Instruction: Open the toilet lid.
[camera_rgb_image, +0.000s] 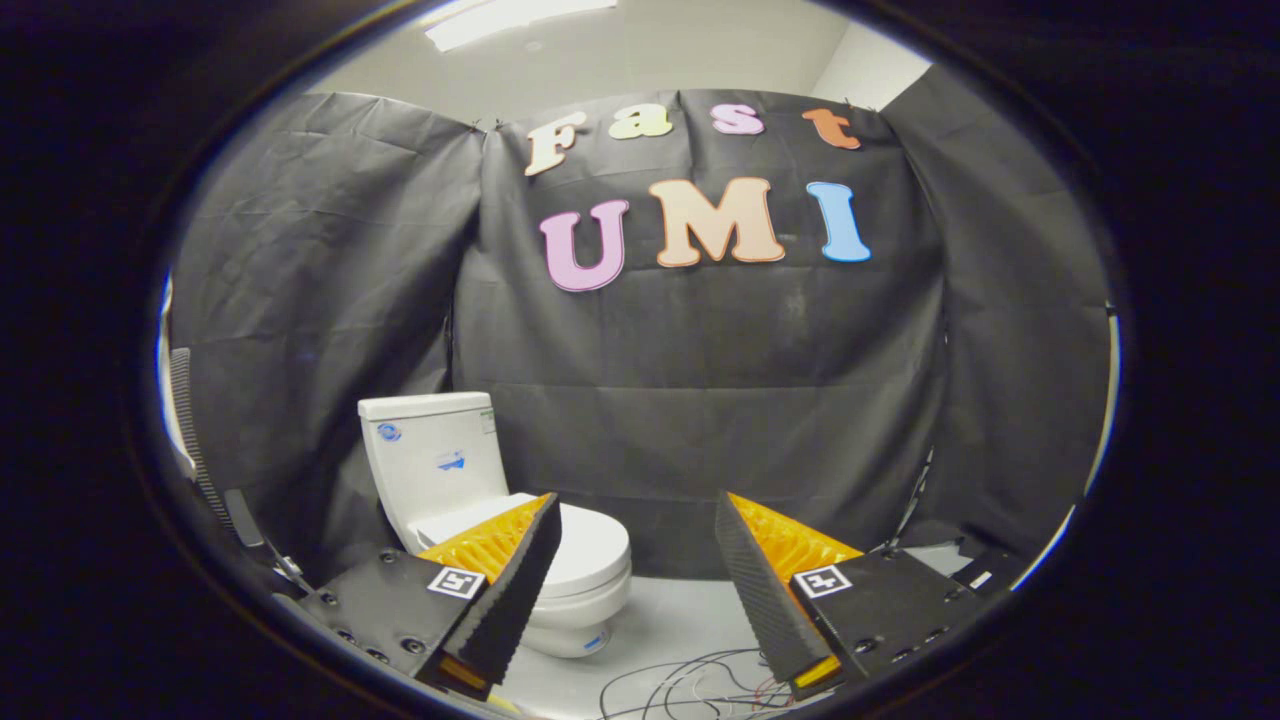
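Observation:
A white toilet (470, 490) stands on the floor against the black cloth wall, well beyond the fingers. Its tank (432, 460) rises at the back. The lid (590, 550) lies flat and closed over the bowl, its front rounded end pointing right. My gripper (637, 515) is open, fingers spread wide, with nothing between them. The left finger (510, 590) overlaps the near part of the lid and bowl in the view. The right finger (760, 590) is off to the right of the toilet, over bare floor.
Black cloth walls close the booth behind and on both sides of the toilet. A tangle of thin cables (690, 685) lies on the pale floor (680, 610) between the fingers. A ribbed hose and dark gear (215, 490) stand at the left wall.

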